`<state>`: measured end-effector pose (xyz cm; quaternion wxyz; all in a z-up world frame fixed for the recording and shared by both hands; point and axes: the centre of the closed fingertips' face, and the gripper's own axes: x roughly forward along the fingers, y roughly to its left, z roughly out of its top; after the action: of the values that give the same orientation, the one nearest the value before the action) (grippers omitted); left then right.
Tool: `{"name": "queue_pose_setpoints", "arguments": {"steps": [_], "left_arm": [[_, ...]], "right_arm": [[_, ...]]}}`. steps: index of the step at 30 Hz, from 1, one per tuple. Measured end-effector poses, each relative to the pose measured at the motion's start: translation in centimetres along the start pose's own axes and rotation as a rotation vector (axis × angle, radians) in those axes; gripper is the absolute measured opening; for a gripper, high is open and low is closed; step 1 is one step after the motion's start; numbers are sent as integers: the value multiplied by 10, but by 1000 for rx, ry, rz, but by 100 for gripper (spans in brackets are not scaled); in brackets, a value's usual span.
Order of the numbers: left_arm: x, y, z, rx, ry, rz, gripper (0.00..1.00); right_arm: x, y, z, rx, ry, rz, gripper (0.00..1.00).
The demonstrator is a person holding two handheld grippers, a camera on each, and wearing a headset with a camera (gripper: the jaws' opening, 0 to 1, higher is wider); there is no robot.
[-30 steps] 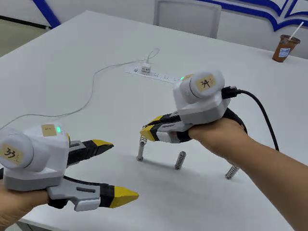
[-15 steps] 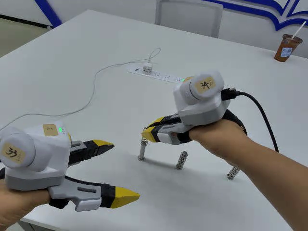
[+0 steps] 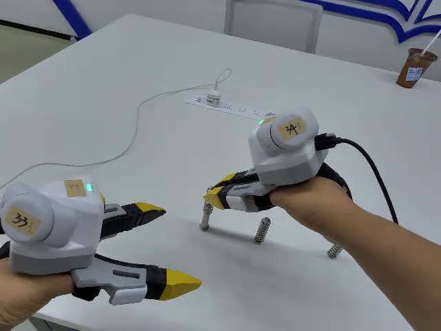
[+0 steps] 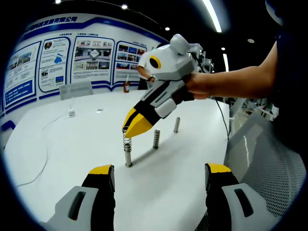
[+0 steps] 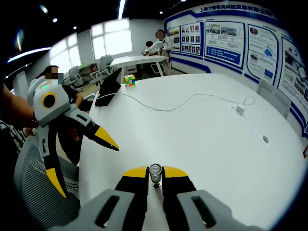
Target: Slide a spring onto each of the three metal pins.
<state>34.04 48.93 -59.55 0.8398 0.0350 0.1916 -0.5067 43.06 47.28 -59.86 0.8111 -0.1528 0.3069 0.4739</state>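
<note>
One broad white table [image 3: 103, 103] holds it all: above it the left gripper [image 3: 179, 245] hangs with jaws spread and empty, while the right gripper [image 3: 211, 196] is pinched on a spring [image 5: 155, 174] sitting at the top of the leftmost metal pin [image 3: 204, 221]. That little spring looks light, squashy and quick to ping away, so a gentle hold across its upper turns seems wisest.

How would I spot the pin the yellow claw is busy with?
On the white table, three thin metal pins stand in a row. Pick the leftmost pin, under the right gripper with yellow tips. Its coiled spring sits high, leaving bare shaft; the neighbours look covered.
</note>
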Motion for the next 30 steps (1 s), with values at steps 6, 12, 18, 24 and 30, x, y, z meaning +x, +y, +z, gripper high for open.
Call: {"name": "queue_pose_setpoints", "arguments": {"steps": [6,12,18,24,30], "left_arm": [[1,1,-1,-2,5,1,78],[2,1,-3,-6,10,1,78],[2,1,-5,-10,12,1,77],[2,2,-5,-13,11,2,77],[2,3,-6,-18,10,3,77]], "right_arm": [[5,1,-5,4,5,5,12],[11,1,-11,6,13,8,12],[15,2,-15,-1,24,9,12],[19,3,-18,-20,39,6,12],[22,4,-23,-31,55,6,12]]}}
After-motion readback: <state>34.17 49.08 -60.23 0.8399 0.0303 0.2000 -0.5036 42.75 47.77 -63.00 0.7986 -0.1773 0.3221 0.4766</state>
